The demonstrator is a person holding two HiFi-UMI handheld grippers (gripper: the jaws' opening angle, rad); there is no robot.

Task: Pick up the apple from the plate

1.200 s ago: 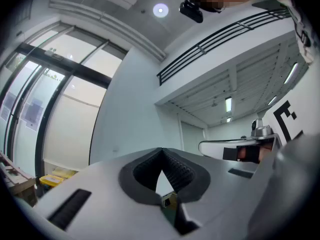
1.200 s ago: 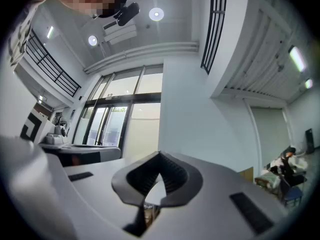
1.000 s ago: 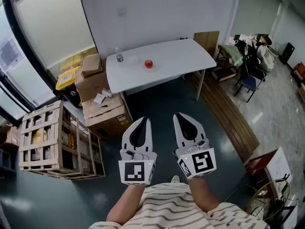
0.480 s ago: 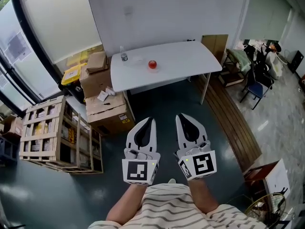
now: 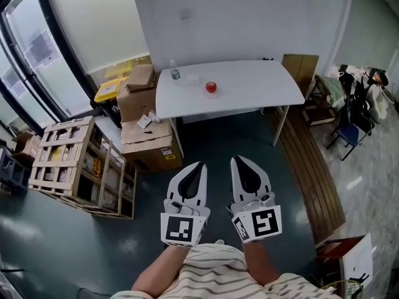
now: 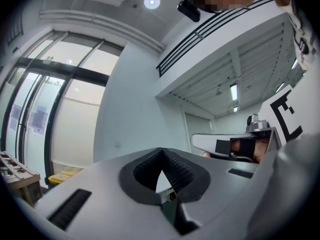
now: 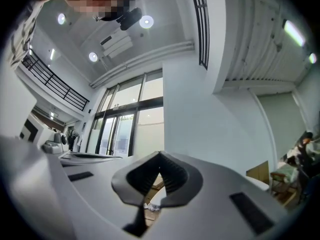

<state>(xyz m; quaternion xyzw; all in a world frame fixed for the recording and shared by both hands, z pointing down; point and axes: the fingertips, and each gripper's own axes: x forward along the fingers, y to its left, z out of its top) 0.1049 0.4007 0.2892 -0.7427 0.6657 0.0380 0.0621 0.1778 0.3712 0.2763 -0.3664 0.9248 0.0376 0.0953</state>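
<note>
One apple [image 5: 211, 87]: red, round, resting on the white surface [image 5: 262, 89], left of its middle in the head view; well apart from both claws.
Plate: too small to make out under the apple at this range.
Neighbour on the surface: small can [image 5: 176, 74] near the back-left corner, clear of the apple.
Left claw [image 5: 201, 165]: pressed together, nothing between the pads; held low in front of the body, pointing toward the surface.
Right claw [image 5: 235, 159]: pressed together likewise, empty; just beside the left one.
Floor between: dark open lane straight ahead; cardboard boxes [image 5: 144, 132] and wooden crate [image 5: 75, 167] to the left.
Step in hand: approach, judged barely begun; no grasp yet.
Doing it well: close the gap along the open lane, clear of the boxes; choose one claw and spread it wide before arrival; come in level at the apple's widest girth, one pad either side; squeeze gently, since round fruit may roll or slip out; lift straight up.
</note>
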